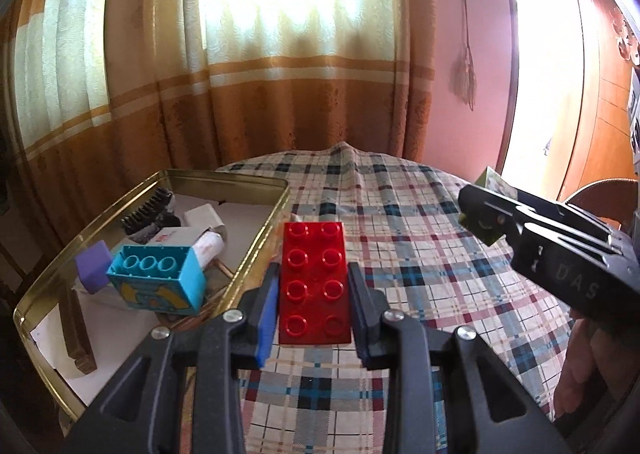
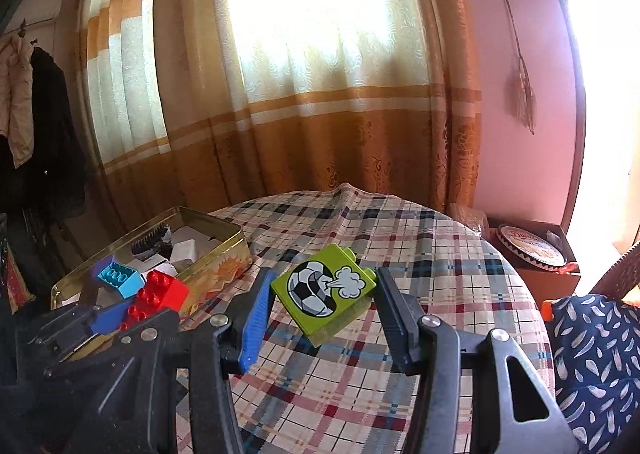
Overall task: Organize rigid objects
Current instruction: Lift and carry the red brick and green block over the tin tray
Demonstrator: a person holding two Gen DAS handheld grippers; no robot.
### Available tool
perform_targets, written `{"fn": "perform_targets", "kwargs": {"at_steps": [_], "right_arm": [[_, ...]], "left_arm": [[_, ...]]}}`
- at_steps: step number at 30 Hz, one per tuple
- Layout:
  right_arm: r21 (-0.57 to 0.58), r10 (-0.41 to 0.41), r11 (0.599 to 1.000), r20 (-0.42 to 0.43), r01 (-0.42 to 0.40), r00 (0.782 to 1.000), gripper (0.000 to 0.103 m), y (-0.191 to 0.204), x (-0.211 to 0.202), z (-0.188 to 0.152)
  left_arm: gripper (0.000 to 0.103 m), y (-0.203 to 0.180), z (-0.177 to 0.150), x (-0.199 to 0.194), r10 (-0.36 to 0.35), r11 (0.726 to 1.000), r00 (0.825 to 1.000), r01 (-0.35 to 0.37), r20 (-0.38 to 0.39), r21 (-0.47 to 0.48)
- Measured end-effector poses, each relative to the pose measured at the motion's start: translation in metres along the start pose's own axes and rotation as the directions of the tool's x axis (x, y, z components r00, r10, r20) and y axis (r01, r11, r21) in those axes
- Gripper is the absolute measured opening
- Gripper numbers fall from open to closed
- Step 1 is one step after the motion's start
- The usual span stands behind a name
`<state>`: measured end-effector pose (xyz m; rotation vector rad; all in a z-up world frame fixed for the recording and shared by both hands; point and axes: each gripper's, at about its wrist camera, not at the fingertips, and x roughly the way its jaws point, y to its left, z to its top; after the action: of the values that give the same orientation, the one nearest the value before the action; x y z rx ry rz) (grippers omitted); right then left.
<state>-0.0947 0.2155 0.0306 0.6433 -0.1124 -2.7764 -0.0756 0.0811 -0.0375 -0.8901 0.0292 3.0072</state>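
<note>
Between pads, red brick [image 1: 314,282] points forward.

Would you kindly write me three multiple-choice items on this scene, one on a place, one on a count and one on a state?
1. Where is the turquoise brick?
A. in the gold tin
B. on the plaid tablecloth
C. between the right gripper's fingers

2. How many studs show on top of the red brick?
A. four
B. six
C. eight

3. What is the right gripper doing?
A. standing open with nothing in it
B. holding the green football brick
C. holding a red brick

Answers:
1 A, it lies among the things inside the tin.
2 C, two rows of four.
3 B, both fingers press its sides.
</note>
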Motion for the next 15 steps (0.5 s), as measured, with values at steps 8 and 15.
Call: {"fn": "perform_targets", "kwargs": {"at_steps": [8,15], "right_arm": [[-0.026,0.033,0.999,0.0,-0.032,0.999,0.053,0.016,-0.002,-0.005],[-0.035,0.03,0.999,0.022,-0.029,0.999,0.053,0.02,-0.006,-0.006]], "left_arm": [[0.031,0.015,-0.004,-0.006,0.012,0.999,1.0,-0.011,0.015,-0.031],[0.031,0.017,-0.005,-0.011,0.019,0.999,0.999,-0.018,0.037,-0.03]]}}
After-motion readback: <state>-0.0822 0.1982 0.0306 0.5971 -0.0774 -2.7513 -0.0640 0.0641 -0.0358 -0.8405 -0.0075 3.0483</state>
